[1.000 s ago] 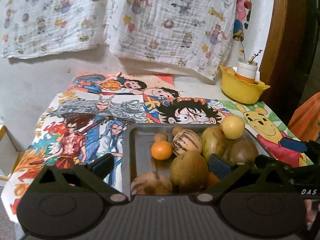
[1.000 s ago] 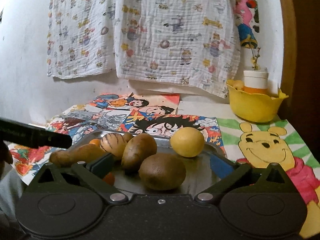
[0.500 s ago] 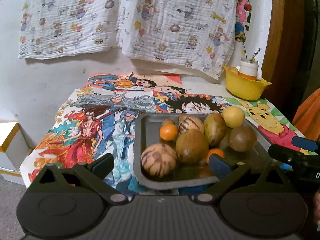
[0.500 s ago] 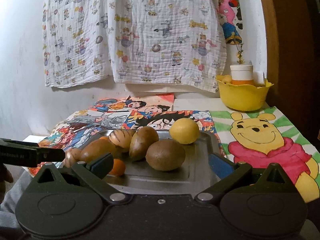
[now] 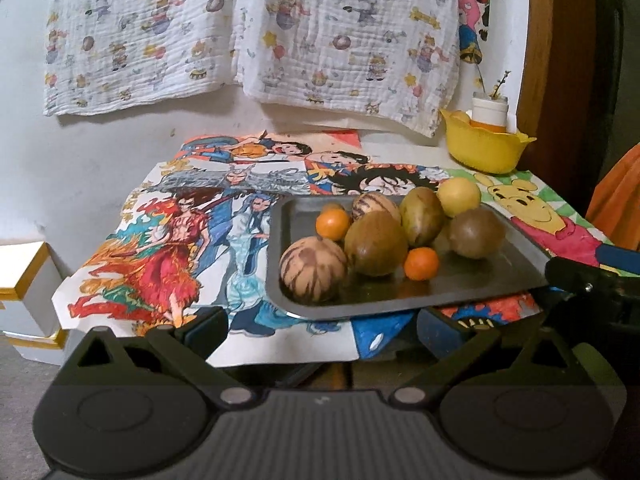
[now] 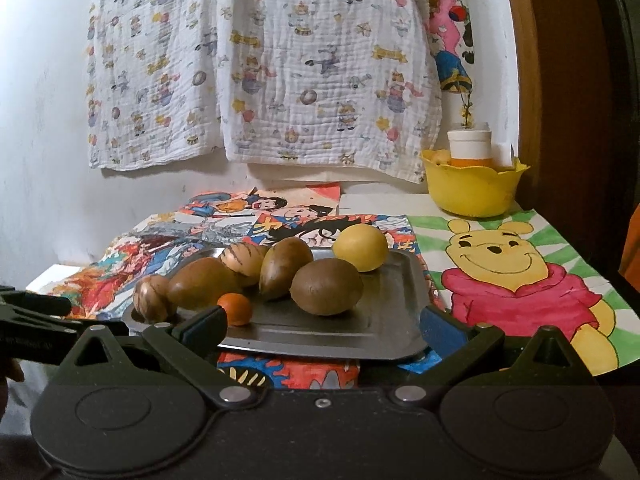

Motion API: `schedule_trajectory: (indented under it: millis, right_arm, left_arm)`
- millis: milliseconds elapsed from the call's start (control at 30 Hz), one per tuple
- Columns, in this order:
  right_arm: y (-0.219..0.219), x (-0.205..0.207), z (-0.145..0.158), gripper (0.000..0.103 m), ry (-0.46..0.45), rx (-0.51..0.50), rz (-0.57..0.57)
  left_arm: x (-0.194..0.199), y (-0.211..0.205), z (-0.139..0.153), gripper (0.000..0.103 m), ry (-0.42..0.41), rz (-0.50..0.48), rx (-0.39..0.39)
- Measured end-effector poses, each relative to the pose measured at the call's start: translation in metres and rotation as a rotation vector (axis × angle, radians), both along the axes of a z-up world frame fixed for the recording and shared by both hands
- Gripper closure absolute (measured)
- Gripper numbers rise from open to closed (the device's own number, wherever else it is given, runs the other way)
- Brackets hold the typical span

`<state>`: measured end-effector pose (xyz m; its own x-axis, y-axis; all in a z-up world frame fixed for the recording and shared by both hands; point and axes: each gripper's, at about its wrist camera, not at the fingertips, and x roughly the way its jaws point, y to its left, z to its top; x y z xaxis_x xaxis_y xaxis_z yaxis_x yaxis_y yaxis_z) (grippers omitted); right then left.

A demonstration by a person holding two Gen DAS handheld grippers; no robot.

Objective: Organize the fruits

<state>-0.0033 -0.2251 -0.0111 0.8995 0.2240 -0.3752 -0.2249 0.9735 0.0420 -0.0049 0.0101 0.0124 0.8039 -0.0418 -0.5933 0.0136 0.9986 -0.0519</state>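
A grey metal tray [image 5: 472, 288] [image 6: 384, 332] lies on a table covered with cartoon drawings. It holds several fruits: a striped round one [image 5: 313, 270], brown ones [image 5: 376, 243] [image 6: 326, 287], small oranges [image 5: 421, 263] [image 6: 235, 309] and a yellow one [image 5: 458, 197] [image 6: 360, 247]. My left gripper [image 5: 320, 332] is open, pulled back beyond the table's near edge, with nothing between its fingers. My right gripper [image 6: 320, 330] is open too, just short of the tray's near rim, holding nothing. The right gripper's tip [image 5: 576, 276] shows at the right of the left wrist view.
A yellow bowl [image 5: 484, 150] [image 6: 472, 188] with a white-capped container stands at the back right corner. Printed cloths [image 6: 280, 64] hang on the wall behind. A white box with gold trim [image 5: 24, 296] sits left of the table. A wooden post [image 5: 548, 60] rises at right.
Both grippers have drawn back from the tray, so the table's near edge and more of the tray now show. The fruits have not moved.
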Motion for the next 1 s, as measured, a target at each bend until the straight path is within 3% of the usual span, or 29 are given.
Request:
schedule_trajectory:
  millis: [1000]
  right_arm:
    - [0.005,-0.004,-0.013,0.001,0.088,-0.005,-0.006]
  left_arm:
    - [-0.006,-0.003,-0.002,0.000,0.003,0.007,0.025]
